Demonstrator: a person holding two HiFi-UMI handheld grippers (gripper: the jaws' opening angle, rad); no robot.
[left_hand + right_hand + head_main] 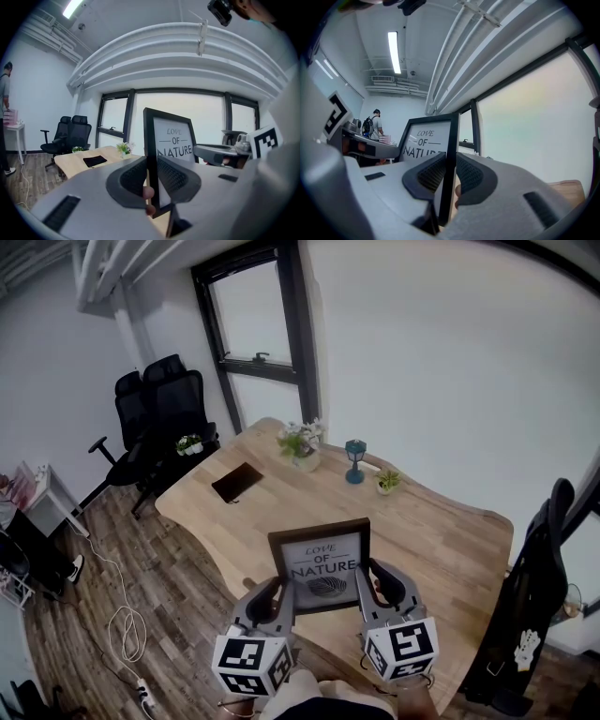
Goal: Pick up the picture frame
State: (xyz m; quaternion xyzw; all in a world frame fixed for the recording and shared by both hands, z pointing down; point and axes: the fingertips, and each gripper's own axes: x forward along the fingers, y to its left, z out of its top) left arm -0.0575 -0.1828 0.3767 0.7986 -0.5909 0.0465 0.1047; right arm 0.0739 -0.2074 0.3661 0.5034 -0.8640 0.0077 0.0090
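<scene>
the left gripper (pixel 152 174) has its jaws narrowly apart, both ribbed pads clamped on the left edge of the picture frame (pixel 321 563). the frame is held upright over the near part of the wooden table (pixel 450 540). the right gripper (pixel 449 176) pinches the frame's right edge the same way. the head view shows both grips at once. the right gripper view catches a person with a backpack (pixel 372 125) far off, whom the head view does not show.

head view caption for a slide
A black rectangular "Love of Nature" picture frame, clamped at its side edges by the left gripper and right gripper, upright over a light wooden table.
</scene>
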